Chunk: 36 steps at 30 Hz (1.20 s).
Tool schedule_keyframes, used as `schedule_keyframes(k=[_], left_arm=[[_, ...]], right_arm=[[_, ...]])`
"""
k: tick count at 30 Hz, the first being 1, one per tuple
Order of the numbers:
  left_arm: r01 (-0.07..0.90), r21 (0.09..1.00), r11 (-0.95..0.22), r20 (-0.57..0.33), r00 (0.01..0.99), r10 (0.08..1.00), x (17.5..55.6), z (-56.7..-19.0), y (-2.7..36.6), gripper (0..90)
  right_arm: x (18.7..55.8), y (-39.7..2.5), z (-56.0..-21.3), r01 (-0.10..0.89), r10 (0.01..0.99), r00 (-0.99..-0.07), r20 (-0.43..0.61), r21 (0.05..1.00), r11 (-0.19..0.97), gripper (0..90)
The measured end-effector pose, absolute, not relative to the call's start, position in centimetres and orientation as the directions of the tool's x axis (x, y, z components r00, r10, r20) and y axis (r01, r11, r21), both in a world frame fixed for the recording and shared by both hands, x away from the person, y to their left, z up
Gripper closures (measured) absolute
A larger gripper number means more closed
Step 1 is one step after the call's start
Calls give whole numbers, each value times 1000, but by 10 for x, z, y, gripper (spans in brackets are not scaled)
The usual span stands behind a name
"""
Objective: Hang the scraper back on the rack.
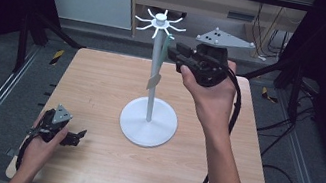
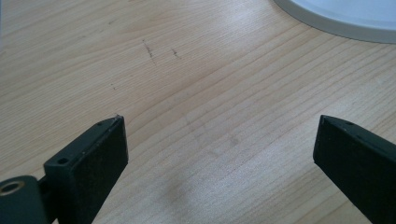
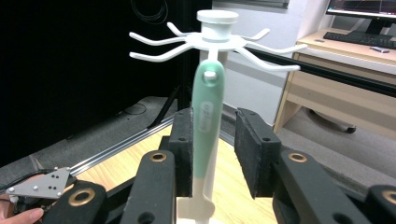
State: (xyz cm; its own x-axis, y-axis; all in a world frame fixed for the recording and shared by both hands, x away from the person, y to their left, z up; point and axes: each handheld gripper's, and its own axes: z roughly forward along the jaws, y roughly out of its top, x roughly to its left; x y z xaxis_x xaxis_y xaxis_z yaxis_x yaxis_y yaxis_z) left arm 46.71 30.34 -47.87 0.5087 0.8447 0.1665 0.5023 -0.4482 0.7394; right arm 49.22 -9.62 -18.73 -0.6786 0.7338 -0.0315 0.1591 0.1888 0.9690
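A white hook stand (image 1: 153, 90) rises from a round base (image 1: 148, 121) in the middle of the wooden table (image 1: 102, 81). A utensil with a mint-green handle (image 3: 208, 109) and a white lower part hangs from one hook of the stand's top ring (image 3: 215, 37). My right gripper (image 3: 215, 115) is raised at the stand's top right (image 1: 178, 53). Its jaws stand open on either side of the handle, the left jaw close against it and a gap on the right. My left gripper (image 1: 75, 137) rests open near the front left of the table, with bare wood between its jaws (image 2: 219, 140).
The stand's base edge (image 2: 345, 18) lies ahead and to the right of the left gripper. Black frame posts and rails flank the table. Behind it are a wooden desk (image 3: 345, 88) and cables on the floor.
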Motion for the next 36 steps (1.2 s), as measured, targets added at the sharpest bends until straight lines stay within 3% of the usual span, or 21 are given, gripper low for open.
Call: schedule_keyframes(k=[11, 17, 18, 19, 20, 25, 36], left_arm=[[502, 736, -454, 170, 513, 842, 467, -479, 302, 29], [503, 734, -456, 170, 514, 841, 468, -480, 302, 29], [504, 735, -454, 170, 512, 842, 468, -480, 302, 29], [504, 735, -454, 170, 511, 843, 468, -480, 302, 29], [504, 735, -454, 172, 509, 844, 468, -479, 303, 28], [505, 736, -450, 172, 504, 847, 467, -479, 304, 28], [504, 739, -448, 171, 504, 847, 467, -479, 305, 28]], right_arm=[[485, -121, -202, 188, 773, -633, -35, 962, 197, 641], [485, -138, -218, 212, 816, -577, -29, 960, 185, 493], [487, -146, -227, 233, 834, -552, -7, 959, 163, 408], [487, -146, -227, 233, 834, -552, -7, 959, 163, 408], [487, -151, -235, 243, 848, -529, -3, 958, 155, 342], [487, -162, -264, 273, 876, -482, 13, 952, 136, 209], [482, -185, -337, 318, 902, -430, 32, 941, 118, 90]])
